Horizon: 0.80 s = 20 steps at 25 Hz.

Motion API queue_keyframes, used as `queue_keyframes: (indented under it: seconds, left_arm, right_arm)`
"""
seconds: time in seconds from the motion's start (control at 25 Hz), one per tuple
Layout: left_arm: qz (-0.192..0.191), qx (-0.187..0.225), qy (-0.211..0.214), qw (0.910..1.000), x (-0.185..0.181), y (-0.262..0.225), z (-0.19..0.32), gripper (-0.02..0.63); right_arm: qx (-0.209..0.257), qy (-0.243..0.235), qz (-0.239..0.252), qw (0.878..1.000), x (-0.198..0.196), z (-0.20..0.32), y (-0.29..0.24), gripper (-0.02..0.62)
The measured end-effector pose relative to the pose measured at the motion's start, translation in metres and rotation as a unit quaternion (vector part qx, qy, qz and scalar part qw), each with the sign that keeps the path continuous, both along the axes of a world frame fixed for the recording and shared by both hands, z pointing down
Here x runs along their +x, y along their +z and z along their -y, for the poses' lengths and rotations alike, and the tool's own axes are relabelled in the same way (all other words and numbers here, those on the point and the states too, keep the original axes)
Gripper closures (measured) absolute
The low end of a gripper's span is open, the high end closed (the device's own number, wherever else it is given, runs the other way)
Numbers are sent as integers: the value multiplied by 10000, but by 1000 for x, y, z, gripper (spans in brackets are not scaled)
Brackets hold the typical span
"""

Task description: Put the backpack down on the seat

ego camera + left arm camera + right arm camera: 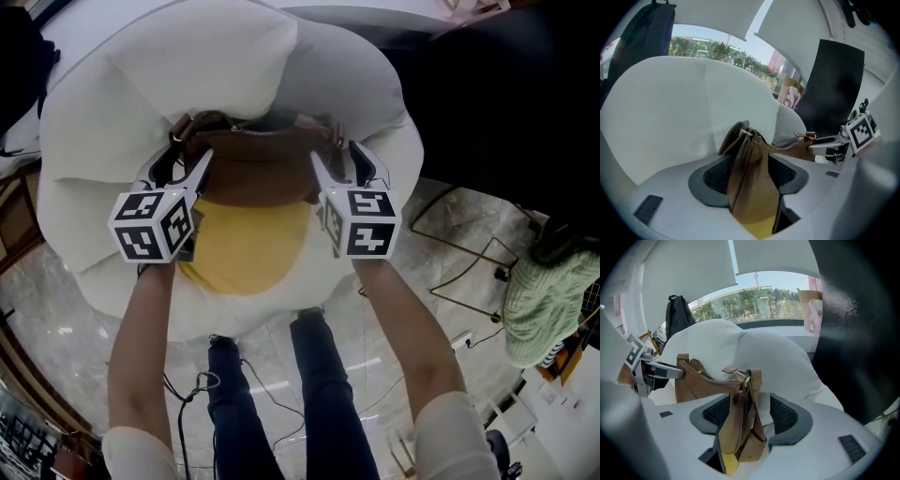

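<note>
L claw (187, 161) released, pads clear of the tan-brown leather backpack (258, 171) standing btwn them — R claw (337, 161) likewise released at the other end. Backpack rests on round yellow cushion (248, 251) of white puffy petal-shaped seat (141, 80).

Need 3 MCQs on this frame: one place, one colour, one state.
1. The backpack rests: A on the floor; B on the yellow seat; C on a hook.
2. Its colour: A brown; B green; C black.
3. The left gripper and right gripper: A both shut, empty; B both open around the bag; C one shut.
B: head view shows it on the seat. A: brown in every view. B: each gripper view shows fingers apart, bag between.
</note>
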<state>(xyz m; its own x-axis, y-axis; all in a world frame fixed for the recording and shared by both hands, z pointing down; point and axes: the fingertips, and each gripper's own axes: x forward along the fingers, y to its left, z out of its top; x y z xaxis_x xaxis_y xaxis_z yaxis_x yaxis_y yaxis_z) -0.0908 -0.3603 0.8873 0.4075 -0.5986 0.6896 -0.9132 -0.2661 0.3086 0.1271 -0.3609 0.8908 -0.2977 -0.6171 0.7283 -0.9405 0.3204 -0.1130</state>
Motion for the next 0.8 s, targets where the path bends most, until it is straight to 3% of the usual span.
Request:
queue_keyframes:
  seconds: [0.28, 0.4, 0.52, 0.8]
  left_arm:
    - [87, 116, -125, 9998, -11, -9, -3, 364]
    - [84, 155, -86, 9998, -10, -15, -8, 373]
    - [189, 116, 22, 9998, -12, -15, -16, 489]
    - [321, 88, -19, 9994, -24, -25, -25, 560]
  right_arm:
    - [120, -24, -93, 9999, -1, -8, -6, 341]
    - [254, -31, -247, 9994, 1, -11, -13, 413]
    - [322, 13, -418, 9986, 4, -13, -18, 512]
    - [341, 96, -566, 9978, 11, -21, -31, 561]
